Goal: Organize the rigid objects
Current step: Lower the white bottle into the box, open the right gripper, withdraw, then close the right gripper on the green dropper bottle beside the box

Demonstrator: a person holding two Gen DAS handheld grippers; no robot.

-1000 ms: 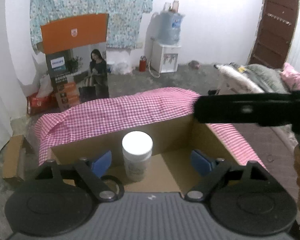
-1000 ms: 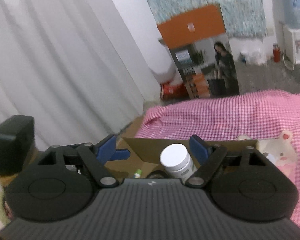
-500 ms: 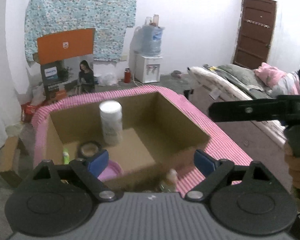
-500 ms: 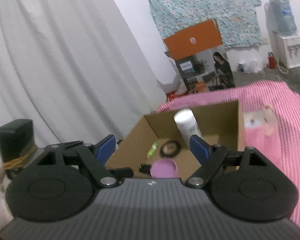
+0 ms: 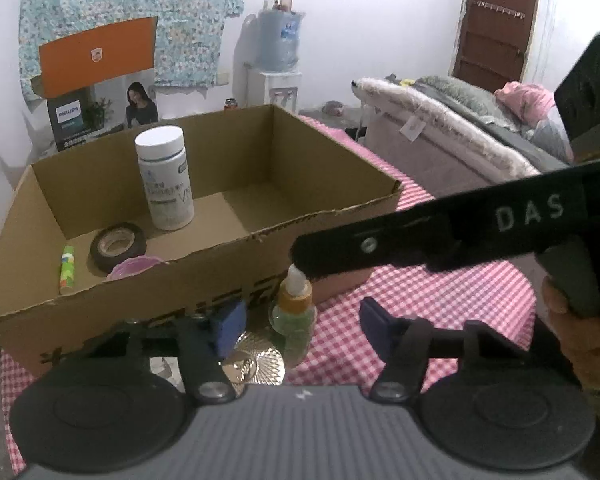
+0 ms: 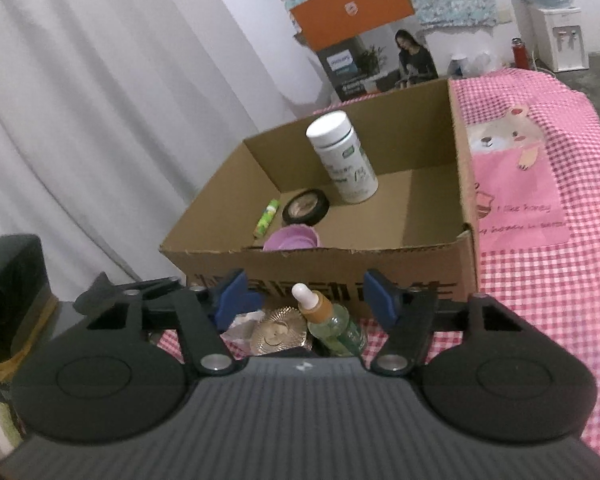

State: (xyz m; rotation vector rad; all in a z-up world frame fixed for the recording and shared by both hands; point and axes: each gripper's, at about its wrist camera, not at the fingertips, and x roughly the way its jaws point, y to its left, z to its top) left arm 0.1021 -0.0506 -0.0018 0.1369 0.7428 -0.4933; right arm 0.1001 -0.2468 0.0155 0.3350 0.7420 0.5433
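A surface draped in pink-and-white checked cloth (image 6: 572, 280) carries an open brown cardboard box (image 6: 462, 184), a green glass dropper bottle (image 6: 332, 328) and what looks like a gold patterned disc (image 6: 278, 330)

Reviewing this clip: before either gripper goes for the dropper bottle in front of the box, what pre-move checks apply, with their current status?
1. Dropper bottle upright on the cloth, outside the cardboard box: ok.
2. Bottle between the right gripper jaws, which are closing, untouched: ok.
3. Left gripper aimed at the same bottle, jaws closing: not ok, both compete.
4. Free floor in the box beside the white bottle: ok.
5. Gold disc clear of the bottle: cannot tell.
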